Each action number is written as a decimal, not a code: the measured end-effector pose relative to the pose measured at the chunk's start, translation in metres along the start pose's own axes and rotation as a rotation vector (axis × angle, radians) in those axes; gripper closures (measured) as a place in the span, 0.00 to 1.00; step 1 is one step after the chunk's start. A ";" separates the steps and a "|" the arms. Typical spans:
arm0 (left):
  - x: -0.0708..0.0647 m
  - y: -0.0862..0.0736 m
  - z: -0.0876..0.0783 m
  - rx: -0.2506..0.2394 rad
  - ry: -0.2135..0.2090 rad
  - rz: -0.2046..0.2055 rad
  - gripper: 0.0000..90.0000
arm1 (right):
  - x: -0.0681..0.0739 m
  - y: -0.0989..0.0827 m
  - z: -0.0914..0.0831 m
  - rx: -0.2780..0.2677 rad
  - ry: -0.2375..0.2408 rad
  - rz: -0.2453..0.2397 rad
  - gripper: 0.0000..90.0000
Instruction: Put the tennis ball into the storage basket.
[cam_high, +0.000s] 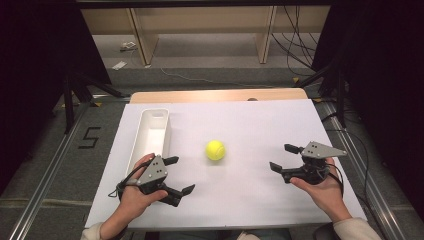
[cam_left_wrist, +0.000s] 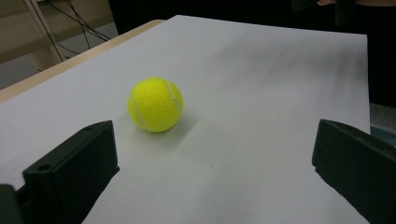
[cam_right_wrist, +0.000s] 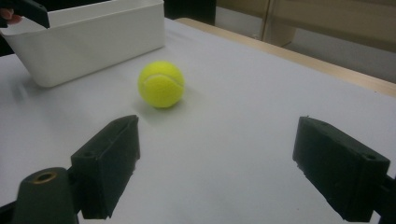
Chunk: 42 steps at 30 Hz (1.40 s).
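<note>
- Tennis ball (cam_high: 215, 150) is seen resting on the white table sheet (cam_high: 260, 125), near the middle, untouched; it lies between the two grippers and well apart from each.
- White bin (cam_high: 150, 131) is placed on the left part of the sheet, long side running away from the person; its inside appears empty as far as the high view allows. The ball is outside it, to its right, not touching.
- Left gripper (cam_high: 179, 176) is held low beside the near end of the bin — jaws spread wide, nothing between them. In the left gripper view the ball (cam_left_wrist: 155, 104) is seen ahead of the jaws, off towards the left one.
- Right gripper (cam_high: 285, 157) is held over the right part of the sheet, jaws likewise released and empty, pointed towards the ball. In the right gripper view the ball (cam_right_wrist: 161, 84) is seen ahead, with the bin (cam_right_wrist: 93, 42) behind it.
- Progress, judged: nothing is done yet — no grasp is made, no lift is begun. The work in hand is read as an approach to the ball.
- Left to do, judged: the ball is to be reached, closed upon, lifted and — probably — set in the bin.
</note>
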<state>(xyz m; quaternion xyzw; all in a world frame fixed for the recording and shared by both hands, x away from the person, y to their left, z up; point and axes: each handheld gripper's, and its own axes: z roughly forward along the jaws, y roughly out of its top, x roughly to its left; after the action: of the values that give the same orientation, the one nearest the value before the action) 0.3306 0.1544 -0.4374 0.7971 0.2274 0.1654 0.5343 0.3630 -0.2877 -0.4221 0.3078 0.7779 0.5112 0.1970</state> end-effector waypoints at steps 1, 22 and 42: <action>0.000 0.000 0.000 0.001 0.003 0.001 0.00 | 0.000 0.000 -0.001 -0.007 0.002 0.003 0.17; -0.002 0.000 0.001 -0.001 0.003 0.009 0.00 | 0.000 0.005 0.018 0.001 0.020 -0.010 0.17; -0.003 0.001 0.002 0.004 0.004 0.015 0.00 | 0.017 0.020 0.064 0.045 0.097 -0.057 0.17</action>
<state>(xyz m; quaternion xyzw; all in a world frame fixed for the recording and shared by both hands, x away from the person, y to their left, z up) 0.3290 0.1513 -0.4373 0.7995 0.2229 0.1704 0.5311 0.3956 -0.2269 -0.4289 0.2650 0.8061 0.5022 0.1667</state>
